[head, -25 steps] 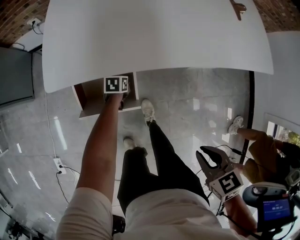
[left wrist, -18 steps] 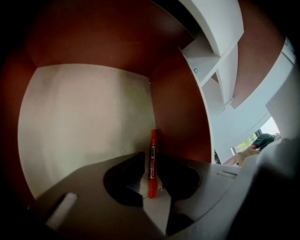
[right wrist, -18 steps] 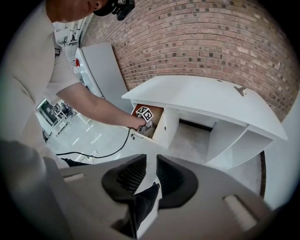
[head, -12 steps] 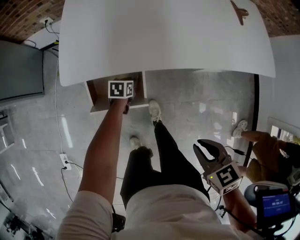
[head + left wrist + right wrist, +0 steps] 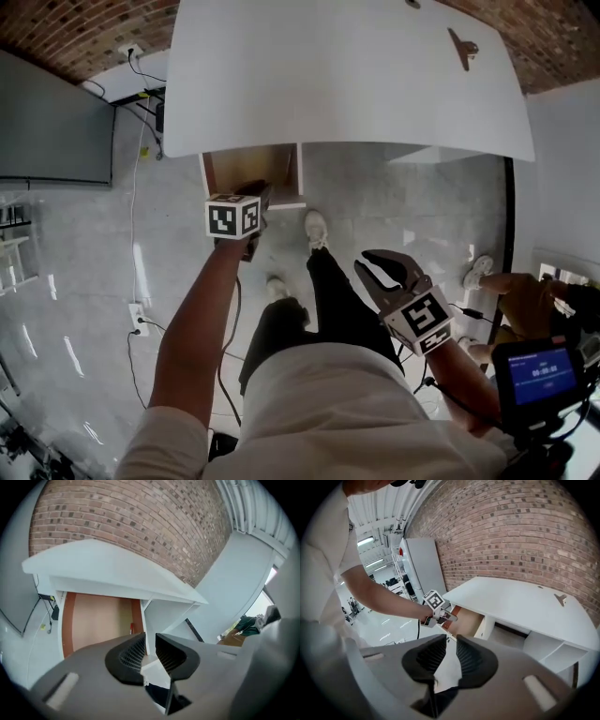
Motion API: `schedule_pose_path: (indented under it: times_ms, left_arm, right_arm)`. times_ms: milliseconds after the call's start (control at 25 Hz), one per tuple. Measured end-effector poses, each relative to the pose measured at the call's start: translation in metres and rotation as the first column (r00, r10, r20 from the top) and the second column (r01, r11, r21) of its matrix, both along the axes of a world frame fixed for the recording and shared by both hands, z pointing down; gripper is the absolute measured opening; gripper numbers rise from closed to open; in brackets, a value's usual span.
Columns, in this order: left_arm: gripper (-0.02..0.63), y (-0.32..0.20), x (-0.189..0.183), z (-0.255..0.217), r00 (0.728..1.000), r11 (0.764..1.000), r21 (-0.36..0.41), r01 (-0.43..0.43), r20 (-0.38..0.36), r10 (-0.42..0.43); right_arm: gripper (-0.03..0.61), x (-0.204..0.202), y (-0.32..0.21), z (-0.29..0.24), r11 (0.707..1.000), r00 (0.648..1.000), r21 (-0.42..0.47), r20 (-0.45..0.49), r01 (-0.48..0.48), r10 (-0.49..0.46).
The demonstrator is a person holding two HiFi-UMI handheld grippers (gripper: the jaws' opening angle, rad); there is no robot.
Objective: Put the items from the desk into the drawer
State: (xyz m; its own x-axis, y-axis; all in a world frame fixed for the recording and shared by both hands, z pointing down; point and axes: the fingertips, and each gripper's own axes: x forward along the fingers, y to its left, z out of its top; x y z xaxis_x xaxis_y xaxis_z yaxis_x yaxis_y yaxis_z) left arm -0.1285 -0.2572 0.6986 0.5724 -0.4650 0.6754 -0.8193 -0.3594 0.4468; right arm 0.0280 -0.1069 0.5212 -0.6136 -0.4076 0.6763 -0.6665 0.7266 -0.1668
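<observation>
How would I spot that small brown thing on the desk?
Find the big white desk by the brick wall. Near its far right corner, as the person faces it, lies a small brown object. It is T-shaped and the only brown mark on the white top; the one other speck, farther back, is smaller and dark.

Left claw (image 5: 150, 641), empty jaws apart but just narrowed, faces a drawer (image 5: 96, 620) holding perhaps a red item (image 5: 131, 629).

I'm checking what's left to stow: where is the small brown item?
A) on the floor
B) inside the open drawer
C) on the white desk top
C: the small brown item lies on the white desk top near its far right edge, well away from the open drawer.
</observation>
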Motion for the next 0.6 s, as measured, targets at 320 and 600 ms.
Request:
schedule_pose_path:
  times_ms: [320, 600]
  left_arm:
    - [0.064, 0.064, -0.022, -0.127, 0.996, 0.985, 0.175, 0.0, -0.09, 0.016]
    - [0.008, 0.16, -0.04, -0.231, 0.988, 0.969, 0.241, 0.048, -0.153, -0.011]
  right_arm:
    - [0.041, -0.028, 0.002, -0.033, 0.993, 0.996, 0.084, 0.042, 0.08, -0.084]
    - [0.019, -0.045, 0.035, -0.072, 0.988, 0.996, 0.14, 0.058, 0.063, -0.071]
